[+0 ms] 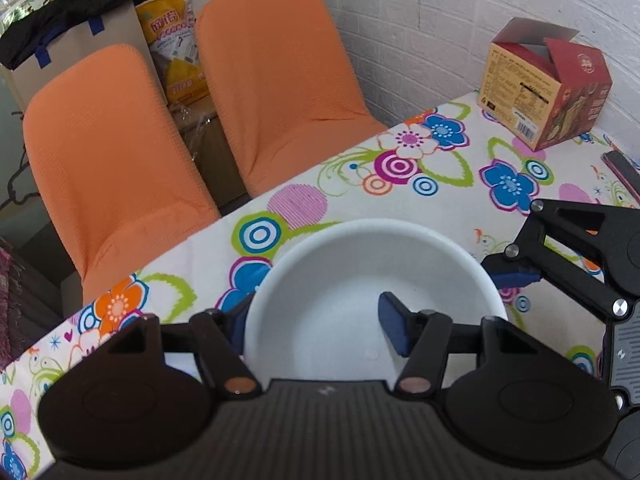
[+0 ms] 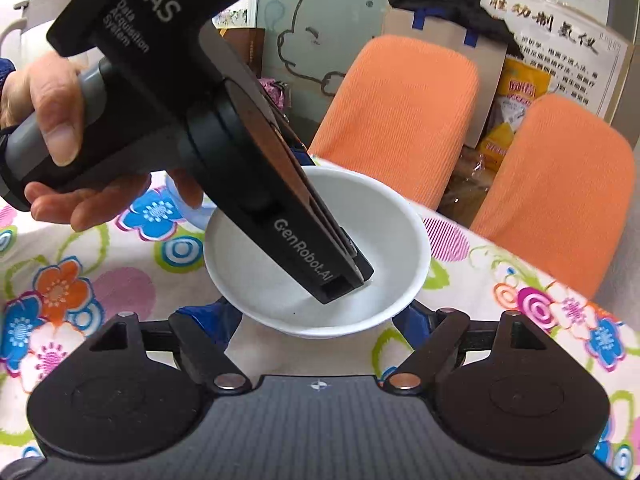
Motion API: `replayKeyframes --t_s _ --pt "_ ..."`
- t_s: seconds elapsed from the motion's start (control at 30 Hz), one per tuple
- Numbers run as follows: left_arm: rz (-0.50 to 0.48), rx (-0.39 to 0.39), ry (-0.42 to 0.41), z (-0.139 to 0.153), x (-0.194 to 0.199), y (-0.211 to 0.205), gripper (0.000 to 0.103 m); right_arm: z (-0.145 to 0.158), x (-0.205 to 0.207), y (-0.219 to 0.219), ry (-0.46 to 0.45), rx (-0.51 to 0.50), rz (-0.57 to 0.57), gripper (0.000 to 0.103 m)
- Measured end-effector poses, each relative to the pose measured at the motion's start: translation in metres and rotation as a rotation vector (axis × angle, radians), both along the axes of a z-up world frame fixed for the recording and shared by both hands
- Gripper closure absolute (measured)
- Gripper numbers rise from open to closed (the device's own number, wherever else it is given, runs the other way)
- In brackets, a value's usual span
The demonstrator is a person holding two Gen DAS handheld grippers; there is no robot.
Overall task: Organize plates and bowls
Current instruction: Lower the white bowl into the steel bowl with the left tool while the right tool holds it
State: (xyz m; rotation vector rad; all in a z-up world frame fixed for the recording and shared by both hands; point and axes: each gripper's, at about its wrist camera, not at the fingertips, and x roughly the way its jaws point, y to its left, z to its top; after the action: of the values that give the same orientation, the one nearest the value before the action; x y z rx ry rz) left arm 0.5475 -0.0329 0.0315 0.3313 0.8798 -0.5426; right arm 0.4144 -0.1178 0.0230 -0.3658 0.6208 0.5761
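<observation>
A white bowl [image 1: 360, 280] stands on the flowered tablecloth [image 1: 460, 168]. My left gripper [image 1: 316, 328] straddles the bowl's near-left wall: one blue pad is outside the rim, the other pad [image 1: 394, 328] is inside the bowl. The jaws stand wide; whether they press the wall I cannot tell. In the right wrist view the same bowl [image 2: 384, 216] lies just ahead, with the left gripper's body [image 2: 280, 216] reaching down into it. My right gripper [image 2: 316, 316] is open, its blue pads low on either side of the bowl's near edge. It also shows in the left wrist view [image 1: 516, 272], beside the bowl.
Two orange chairs [image 1: 260, 92] stand at the table's far edge. An open red and tan carton [image 1: 544, 88] stands at the back right by the white wall. A dark flat object [image 1: 624, 172] lies at the right edge. A cardboard box and bags sit behind the chairs.
</observation>
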Motion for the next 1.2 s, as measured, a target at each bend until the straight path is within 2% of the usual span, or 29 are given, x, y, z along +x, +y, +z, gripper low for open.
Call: replayKeyframes --t_s 0.13,0.23,0.37,0.5,0.63,0.73,0.77,1.03,1.2 --pt "-0.02 -0.017 -0.026 0.025 -0.053 -0.009 0.042 0.023 -0.033 -0.007 -0.031 -0.024 0.001 0.035" --pt "-0.04 -0.025 -0.026 0.031 -0.095 -0.019 0.042 0.037 -0.07 -0.014 -0.039 -0.044 -0.008 0.034" --pt "-0.077 -0.021 -0.016 0.022 -0.144 -0.034 0.041 0.043 -0.118 -0.025 -0.007 -0.061 -0.033 0.034" --pt "-0.095 -0.018 -0.005 0.005 -0.178 -0.046 0.04 0.034 -0.156 -0.033 0.036 -0.083 -0.064 0.034" --pt "-0.079 -0.013 0.025 -0.013 -0.191 -0.047 0.038 0.019 -0.175 -0.037 0.063 -0.085 -0.085 0.034" --pt "-0.06 -0.012 0.035 -0.024 -0.191 -0.044 0.037 0.007 -0.175 -0.036 0.087 -0.069 -0.089 0.034" --pt "-0.062 -0.012 0.029 -0.025 -0.192 -0.043 0.034 0.004 -0.172 -0.035 0.097 -0.065 -0.089 0.034" --pt "-0.06 0.009 0.013 -0.024 -0.198 -0.039 0.026 -0.005 -0.175 -0.051 0.146 0.002 -0.117 0.035" --pt "-0.033 -0.035 0.019 -0.014 -0.202 -0.018 0.026 -0.007 -0.183 -0.061 0.164 0.027 -0.146 0.035"
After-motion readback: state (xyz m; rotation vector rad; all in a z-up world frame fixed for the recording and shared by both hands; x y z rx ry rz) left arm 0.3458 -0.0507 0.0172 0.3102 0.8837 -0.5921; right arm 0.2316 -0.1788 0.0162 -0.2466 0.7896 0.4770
